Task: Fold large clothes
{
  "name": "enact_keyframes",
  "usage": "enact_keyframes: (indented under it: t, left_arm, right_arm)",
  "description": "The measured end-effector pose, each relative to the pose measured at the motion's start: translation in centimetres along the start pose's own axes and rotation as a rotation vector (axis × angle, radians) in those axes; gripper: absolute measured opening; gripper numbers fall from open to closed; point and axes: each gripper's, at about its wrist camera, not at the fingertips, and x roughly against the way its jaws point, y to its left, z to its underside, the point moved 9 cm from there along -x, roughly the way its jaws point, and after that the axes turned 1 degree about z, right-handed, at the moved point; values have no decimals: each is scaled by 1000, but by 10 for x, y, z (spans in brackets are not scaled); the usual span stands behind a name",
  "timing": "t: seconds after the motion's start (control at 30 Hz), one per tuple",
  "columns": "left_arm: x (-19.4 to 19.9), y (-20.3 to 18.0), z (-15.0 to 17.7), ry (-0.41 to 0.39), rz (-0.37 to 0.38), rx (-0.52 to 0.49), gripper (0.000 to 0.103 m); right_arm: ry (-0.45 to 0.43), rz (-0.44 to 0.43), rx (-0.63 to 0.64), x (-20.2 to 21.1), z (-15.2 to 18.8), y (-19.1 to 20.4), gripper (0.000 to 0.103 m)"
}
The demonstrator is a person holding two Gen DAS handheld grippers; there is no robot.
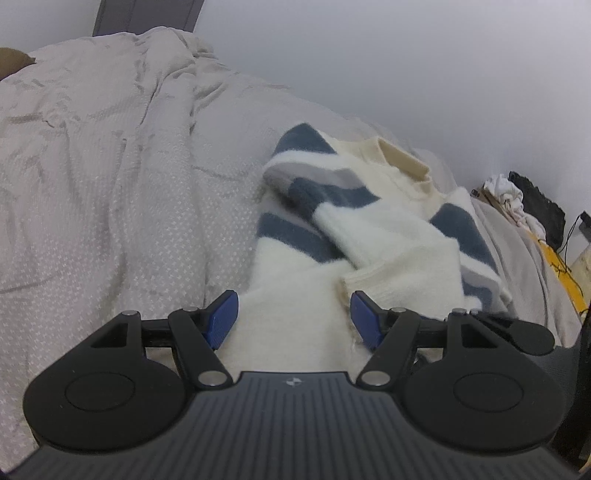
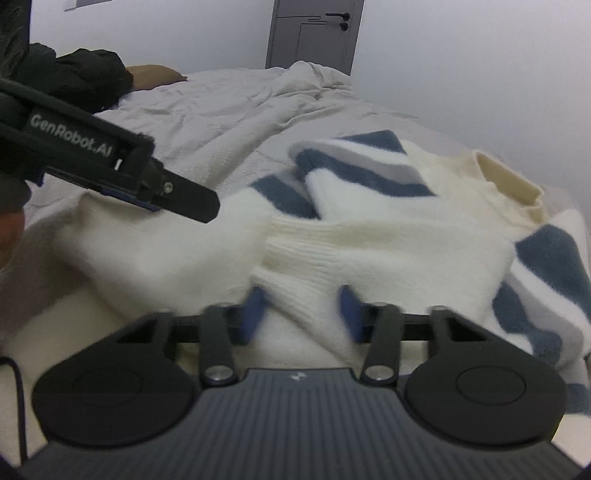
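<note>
A fluffy cream sweater with blue and grey stripes (image 1: 373,236) lies on the bed, both sleeves folded across its body. My left gripper (image 1: 293,319) is open, just above the sweater's lower cream part, a sleeve cuff (image 1: 364,282) near its right pad. In the right wrist view the sweater (image 2: 369,236) fills the middle. My right gripper (image 2: 303,314) is open, with a ribbed sleeve cuff (image 2: 295,291) lying between its blue pads. The left gripper (image 2: 173,199) shows there from the side, over the sweater's left edge.
The bed has a rumpled beige quilt (image 1: 92,155). A white wall runs along the far side. Clutter with white cloth and cables (image 1: 517,206) sits past the bed end. A dark garment (image 2: 85,70), a brown pillow (image 2: 151,74) and a grey door (image 2: 314,33) lie beyond.
</note>
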Motion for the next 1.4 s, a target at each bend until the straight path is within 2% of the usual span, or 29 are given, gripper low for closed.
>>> enact_keyframes:
  t: [0.07,0.1,0.2,0.33,0.43,0.53,0.6,0.67,0.83,1.03,1.13,1.17,1.23,1.3,1.37,1.4]
  left_arm:
    - [2,2,-2,-10,0,17,72]
    - [3,3,-3,-14,0,25,72]
    - [6,5,-5,-29,7,42,72]
    - [8,4,-7,-42,12,51,72]
    - [8,3,-7,-46,11,52,72]
    - [9,2,-7,-52,7,51,72]
    - [10,1,-6,-52,4,49,72]
    - [9,0,-5,-47,-1,45,72]
    - [3,-1,0,-32,-24,13,72]
    - [-5,1,7,-13,-43,7,72]
    - [-1,-1,10,-12,-38,7,72]
    - [1,-2,12,-8,-36,8,72]
    - [9,-7,17,-5,-26,8,72]
    - [20,-15,22,-6,-19,0,72]
    - [31,-22,25,-9,-22,-11,72]
    - [36,-25,27,-7,-22,-12,72]
  right_arm:
    - [-6,8,-25,4,-3,-3,21]
    - [-12,2,-48,7,-5,-6,11]
    - [-47,24,-115,19,-14,-21,10]
    - [-118,95,-204,44,-24,-50,9]
    - [-161,177,-299,60,-26,-79,9]
    - [-178,292,-450,80,-11,-118,9]
    - [-147,364,-582,89,11,-144,9]
    - [-104,400,-718,93,37,-164,9]
    - [47,418,-900,79,94,-182,9]
    - [69,427,-871,77,94,-177,11]
    - [80,388,-898,82,93,-176,13]
    - [83,367,-922,88,97,-174,16]
    - [88,341,-947,100,98,-166,28]
    - [66,322,-960,115,98,-158,60]
    - [37,325,-964,133,98,-152,79]
    - [27,332,-966,140,98,-150,81]
